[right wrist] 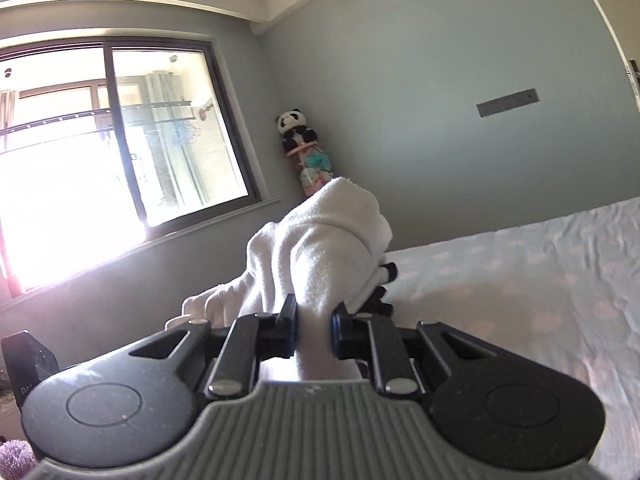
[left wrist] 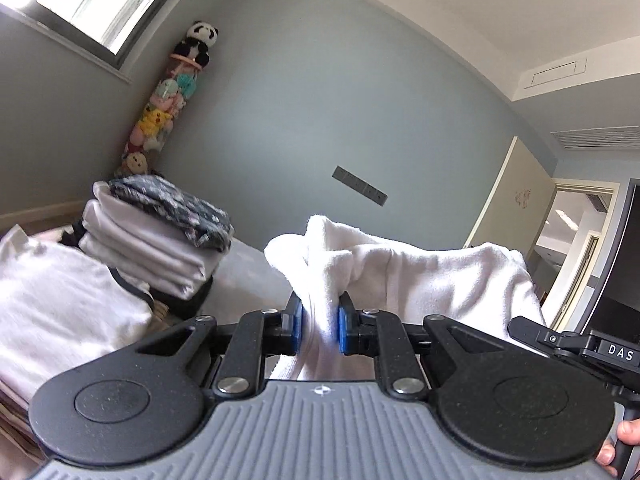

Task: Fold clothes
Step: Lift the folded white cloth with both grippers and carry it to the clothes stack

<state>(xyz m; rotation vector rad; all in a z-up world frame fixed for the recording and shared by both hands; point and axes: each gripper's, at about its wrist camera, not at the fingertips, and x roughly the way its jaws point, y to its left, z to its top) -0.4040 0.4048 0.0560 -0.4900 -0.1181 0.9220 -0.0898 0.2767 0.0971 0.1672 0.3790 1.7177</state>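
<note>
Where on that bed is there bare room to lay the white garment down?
Free: the dotted sheet right of the garment, up to the wall. Crowded: the side with the folded stack and the loose white cloth. Both tongs grip the garment.

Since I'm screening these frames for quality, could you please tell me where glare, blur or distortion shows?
Right wrist view: the window is blown out to white at lower left. Left wrist view: the white towel smears slightly between the fingers. Both views: fisheye bends the ceiling edges.
</note>
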